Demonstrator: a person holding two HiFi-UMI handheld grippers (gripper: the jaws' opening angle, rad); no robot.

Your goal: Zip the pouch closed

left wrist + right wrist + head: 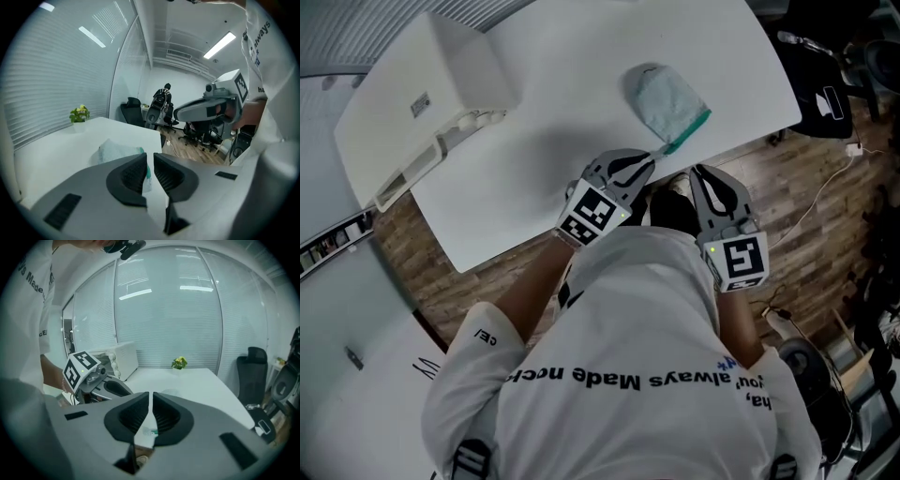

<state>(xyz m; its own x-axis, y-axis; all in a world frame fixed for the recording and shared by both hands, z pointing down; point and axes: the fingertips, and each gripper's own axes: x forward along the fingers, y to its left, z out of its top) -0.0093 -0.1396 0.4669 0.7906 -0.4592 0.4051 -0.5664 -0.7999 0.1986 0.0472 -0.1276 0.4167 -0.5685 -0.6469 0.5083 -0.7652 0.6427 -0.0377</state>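
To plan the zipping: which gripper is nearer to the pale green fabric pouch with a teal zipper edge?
Left. The left gripper is just short of the teal corner of the pouch; the right gripper is farther back, beside the left one.

Shirt: white short-sleeved T-shirt [628, 328] with dark block lettering across it.
Left hand-held gripper [649, 157]: grey moulded shell, black ribbed pads [133, 174].
Right hand-held gripper [698, 172]: same grey build.
Marker cubes [592, 212]: white, with black square patterns and a small green light.
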